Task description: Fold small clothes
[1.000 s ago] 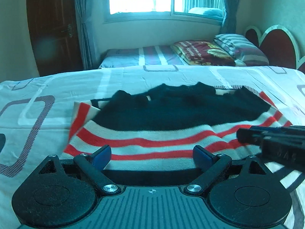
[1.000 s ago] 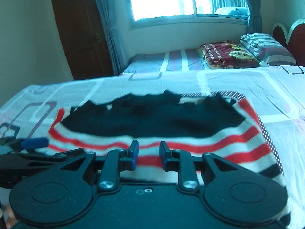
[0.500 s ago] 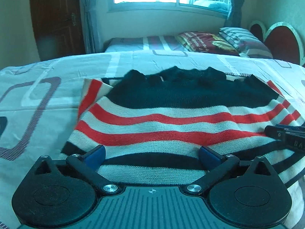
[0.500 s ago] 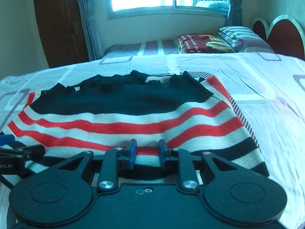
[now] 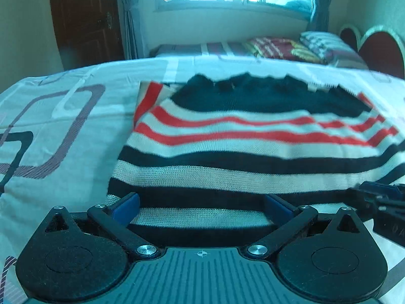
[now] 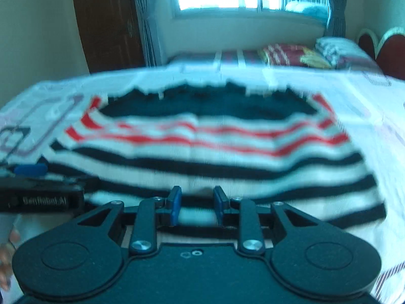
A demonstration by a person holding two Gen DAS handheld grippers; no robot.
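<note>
A striped knit sweater (image 5: 253,152), black at the far end with red, white and black stripes, lies flat on the bed; it also shows in the right wrist view (image 6: 207,147). My left gripper (image 5: 201,206) is open wide over the sweater's near hem, towards its left corner. My right gripper (image 6: 197,204) has its jaws narrowly apart over the near hem and grips nothing. Each gripper shows at the edge of the other's view: the right one (image 5: 382,202) and the left one (image 6: 33,177).
The bed sheet (image 5: 63,126) is white with rounded rectangle patterns. A second bed with folded blankets and a pillow (image 5: 291,48) stands behind, under a window. A dark wooden door (image 5: 86,20) is at the back left, a red headboard (image 5: 374,48) at the right.
Both grippers have drawn back towards the sweater's near hem, so more black and white stripes show. The right gripper's jaws have opened slightly. The sweater has not moved.
</note>
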